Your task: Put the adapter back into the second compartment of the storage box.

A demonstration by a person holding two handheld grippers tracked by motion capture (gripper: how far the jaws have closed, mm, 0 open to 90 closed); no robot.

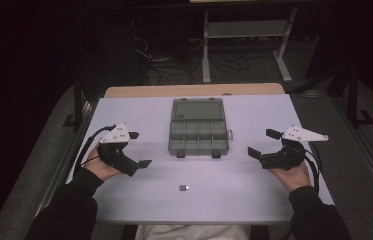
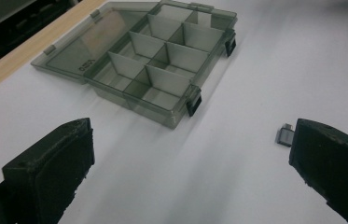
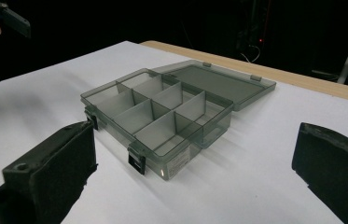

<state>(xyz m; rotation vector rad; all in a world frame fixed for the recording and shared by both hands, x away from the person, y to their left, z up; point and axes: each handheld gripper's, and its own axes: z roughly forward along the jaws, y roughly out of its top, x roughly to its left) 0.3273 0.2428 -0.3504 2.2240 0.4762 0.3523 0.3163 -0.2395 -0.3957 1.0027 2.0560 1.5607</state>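
White tabletop [image 1: 124, 200] is lying under my grippers: I am holding the left gripper [image 1: 140, 149] and right gripper [image 1: 263, 142] with jaws wide apart, flanking the open smoky-grey plastic compartment box [image 1: 198, 131]; a small grey metal adapter [image 1: 184, 188] is sitting near me, untouched.

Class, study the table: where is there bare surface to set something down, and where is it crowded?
Bare patches: between the left gripper and the open compartment box; between the box and the right gripper; and along the near edge either side of the small grey adapter. Crowded: the table's middle, taken by the box and its flat-open lid.
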